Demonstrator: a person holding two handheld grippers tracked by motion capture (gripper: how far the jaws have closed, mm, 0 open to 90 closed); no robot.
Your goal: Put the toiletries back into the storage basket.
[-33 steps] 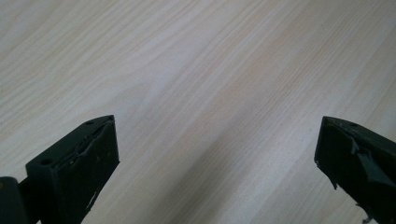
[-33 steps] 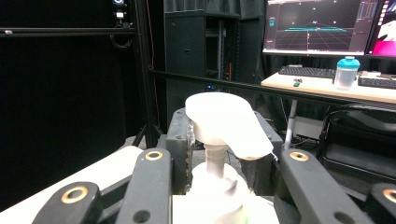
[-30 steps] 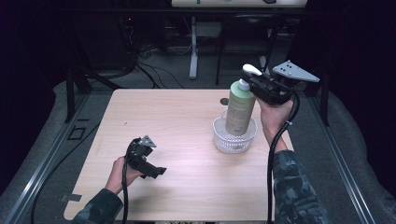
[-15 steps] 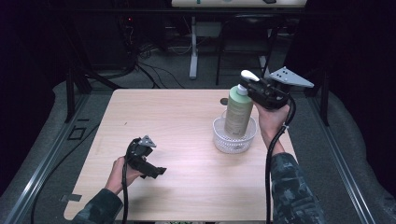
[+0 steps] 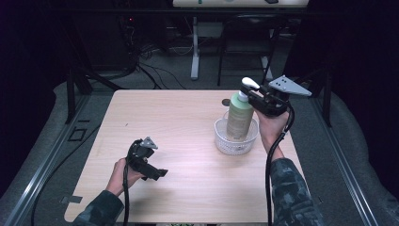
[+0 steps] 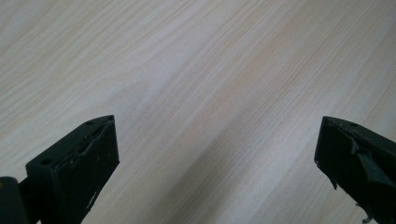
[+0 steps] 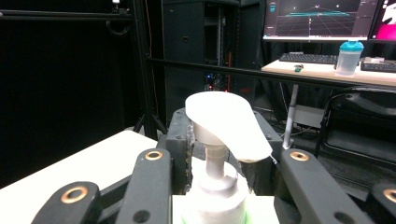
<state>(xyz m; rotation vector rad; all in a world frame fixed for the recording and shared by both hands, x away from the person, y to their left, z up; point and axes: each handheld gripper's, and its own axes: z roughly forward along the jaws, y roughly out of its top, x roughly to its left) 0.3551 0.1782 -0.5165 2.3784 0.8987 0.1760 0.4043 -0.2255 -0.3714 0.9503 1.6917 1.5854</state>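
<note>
Dark racks, cables and a second desk with monitors (image 7: 322, 18) surround a pale wooden bench (image 5: 188, 127) that carries one white openwork basket (image 5: 235, 140) near its right edge. A green pump bottle (image 5: 239, 117) stands upright with its base inside that basket. The right gripper (image 5: 258, 100) has its fingers closed on the bottle's neck just under the white pump head (image 7: 226, 123), as the right gripper view confirms. The step in hand appears to be seating the bottle in the basket or drawing it out; which one cannot be told. In either case, keep the bottle vertical and move it straight along its own axis, so that the base does not catch the basket rim and tip the light basket. Avoid pressing on the pump head, which may dispense. Part the fingers only when the base rests flat. The left gripper (image 5: 147, 163) lies low over bare bench at the near left, well apart, fingers (image 6: 77, 163) spread wide and empty; it is available to steady the basket.
</note>
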